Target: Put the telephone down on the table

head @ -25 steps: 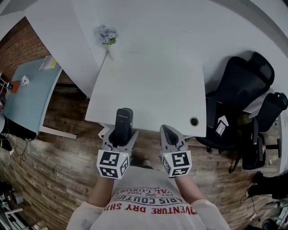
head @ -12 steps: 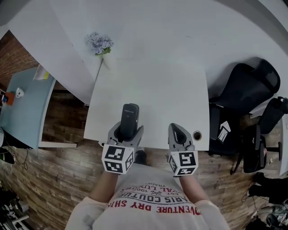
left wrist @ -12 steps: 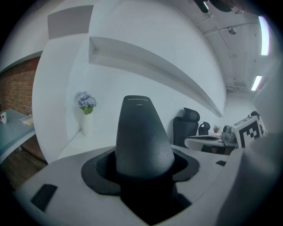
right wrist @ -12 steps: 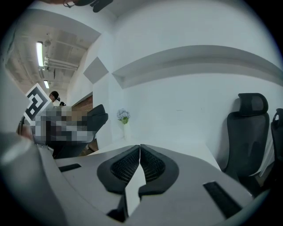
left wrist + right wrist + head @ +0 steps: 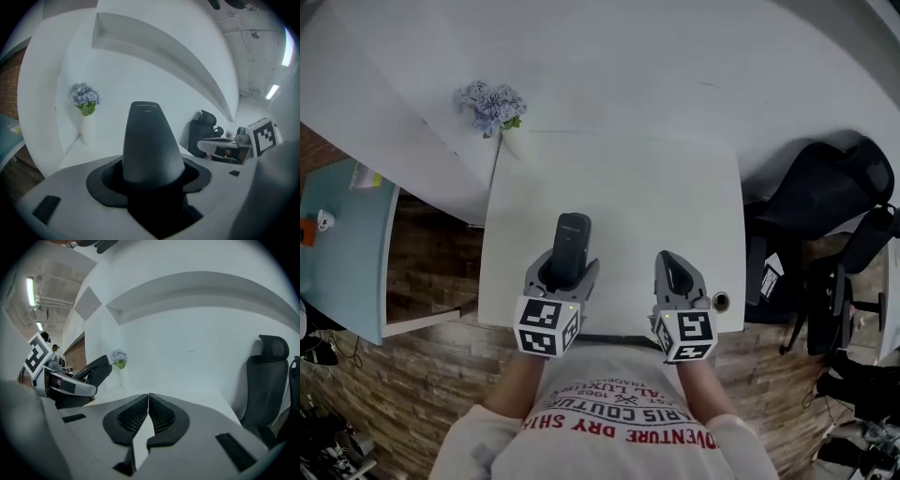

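A black telephone handset (image 5: 570,246) (image 5: 150,140) sticks out forward from my left gripper (image 5: 562,274), whose jaws are shut on its lower end. It hangs over the near part of the white table (image 5: 628,202). My right gripper (image 5: 676,281) is beside it on the right, over the table's near edge, shut with its pads (image 5: 148,416) pressed together and nothing between them. In the right gripper view the telephone (image 5: 89,371) and the left gripper show at the left.
A white vase with pale blue flowers (image 5: 492,105) (image 5: 85,101) stands at the table's far left corner. A cable hole (image 5: 721,302) sits at the near right corner. Black office chairs (image 5: 825,216) stand to the right. A light blue table (image 5: 342,244) is at the left.
The person has stepped forward: both grippers, first over the floor short of the table, now reach over its near edge. The left still holds the telephone; the right stays shut.
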`<state>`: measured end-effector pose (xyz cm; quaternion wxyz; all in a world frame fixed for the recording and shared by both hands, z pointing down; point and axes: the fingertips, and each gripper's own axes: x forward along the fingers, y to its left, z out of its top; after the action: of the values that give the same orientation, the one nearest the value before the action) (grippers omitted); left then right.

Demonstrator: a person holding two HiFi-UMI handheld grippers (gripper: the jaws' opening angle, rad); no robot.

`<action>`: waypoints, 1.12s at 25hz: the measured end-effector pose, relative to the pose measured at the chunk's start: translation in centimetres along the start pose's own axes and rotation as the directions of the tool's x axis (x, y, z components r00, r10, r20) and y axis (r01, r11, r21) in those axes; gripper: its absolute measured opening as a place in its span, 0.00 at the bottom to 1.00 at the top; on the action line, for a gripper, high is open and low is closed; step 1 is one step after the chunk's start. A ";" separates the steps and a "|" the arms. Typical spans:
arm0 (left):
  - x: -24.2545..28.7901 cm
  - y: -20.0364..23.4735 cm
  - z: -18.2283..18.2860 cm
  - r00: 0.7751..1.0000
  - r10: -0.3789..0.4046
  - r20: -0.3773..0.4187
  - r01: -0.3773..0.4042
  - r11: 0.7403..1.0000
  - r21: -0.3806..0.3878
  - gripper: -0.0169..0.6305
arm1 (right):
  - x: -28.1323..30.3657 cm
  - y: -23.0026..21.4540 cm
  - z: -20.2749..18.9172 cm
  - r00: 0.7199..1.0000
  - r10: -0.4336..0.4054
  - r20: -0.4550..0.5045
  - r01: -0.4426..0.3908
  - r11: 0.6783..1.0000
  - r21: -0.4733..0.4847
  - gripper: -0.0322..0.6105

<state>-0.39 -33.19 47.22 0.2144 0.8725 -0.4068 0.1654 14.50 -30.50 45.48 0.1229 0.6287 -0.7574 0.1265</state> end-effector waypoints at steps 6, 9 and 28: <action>3.5 1.7 -1.2 0.997 0.028 -0.066 -0.029 0.999 -0.012 0.49 | 2.9 -1.7 -1.5 0.999 0.003 -0.053 -0.001 1.000 0.024 0.09; 5.1 2.6 -2.6 0.993 0.059 -0.101 -0.063 0.997 -0.037 0.49 | 4.1 -1.9 -2.6 0.996 0.029 -0.087 -0.026 0.999 0.033 0.09; 16.3 5.9 -11.8 0.910 0.151 -0.386 -0.201 0.975 -0.093 0.49 | 8.9 -4.1 -7.8 0.976 0.108 -0.187 -0.104 0.994 0.030 0.09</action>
<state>3.73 -41.02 66.24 0.3292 0.7683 -0.4452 0.3213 17.14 -36.74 56.00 0.1807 0.5737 -0.7736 0.1993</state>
